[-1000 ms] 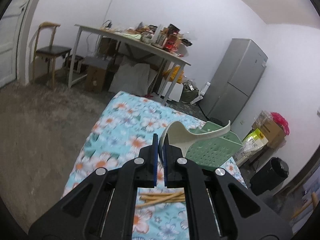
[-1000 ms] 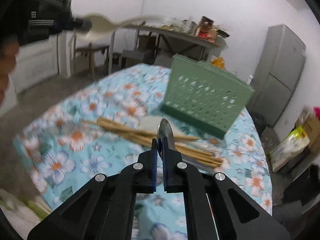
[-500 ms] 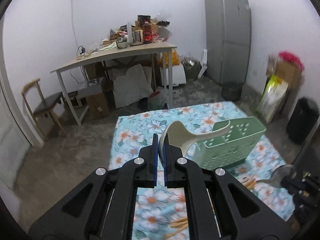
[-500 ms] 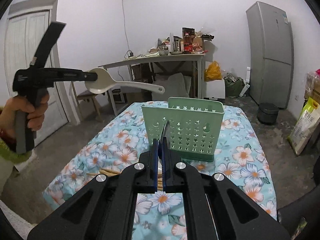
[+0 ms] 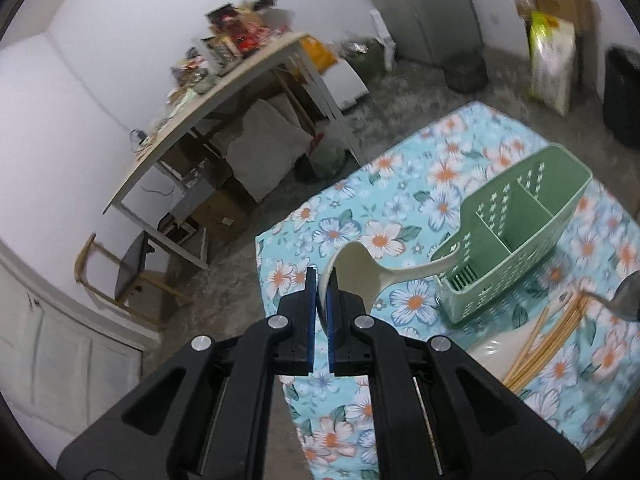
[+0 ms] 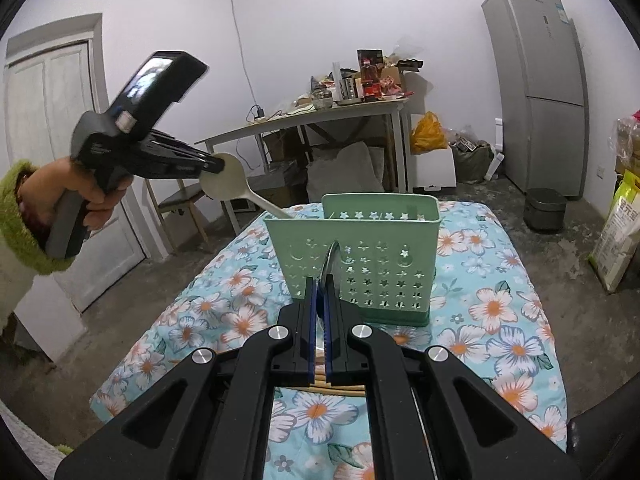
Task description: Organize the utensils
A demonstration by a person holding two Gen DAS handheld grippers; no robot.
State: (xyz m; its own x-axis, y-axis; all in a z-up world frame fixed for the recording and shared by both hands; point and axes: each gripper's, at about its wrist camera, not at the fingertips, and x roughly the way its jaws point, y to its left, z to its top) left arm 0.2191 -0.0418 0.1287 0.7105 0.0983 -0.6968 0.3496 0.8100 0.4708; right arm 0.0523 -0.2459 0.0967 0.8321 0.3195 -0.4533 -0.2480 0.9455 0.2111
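The left gripper [image 5: 319,300] has its fingers closed on the bowl of a cream plastic spoon [image 5: 362,276], so the long handle sticks out ahead as the free end; its tip sits at the near rim of the green utensil caddy [image 5: 516,232], a hold that, by my reading, lets the handle go down into a compartment first. The caddy stands on the flowered table [image 5: 384,184], and the left wrist view looks down into its divided sections, which appear empty. The right gripper [image 6: 319,300] has its fingers clamped on the bowl of a metal spoon [image 6: 330,262], held edge-on just in front of the caddy's star-punched wall, probably waiting its turn. Wooden chopsticks [image 5: 548,336] lie on the table beside the caddy, not yet sorted. Compared with half a second ago, the left gripper has tilted downward and moved closer to the caddy: then the cream spoon's handle was level and well above the rim, now it slants down onto it. The right gripper has barely shifted, only drawing slightly nearer the caddy.
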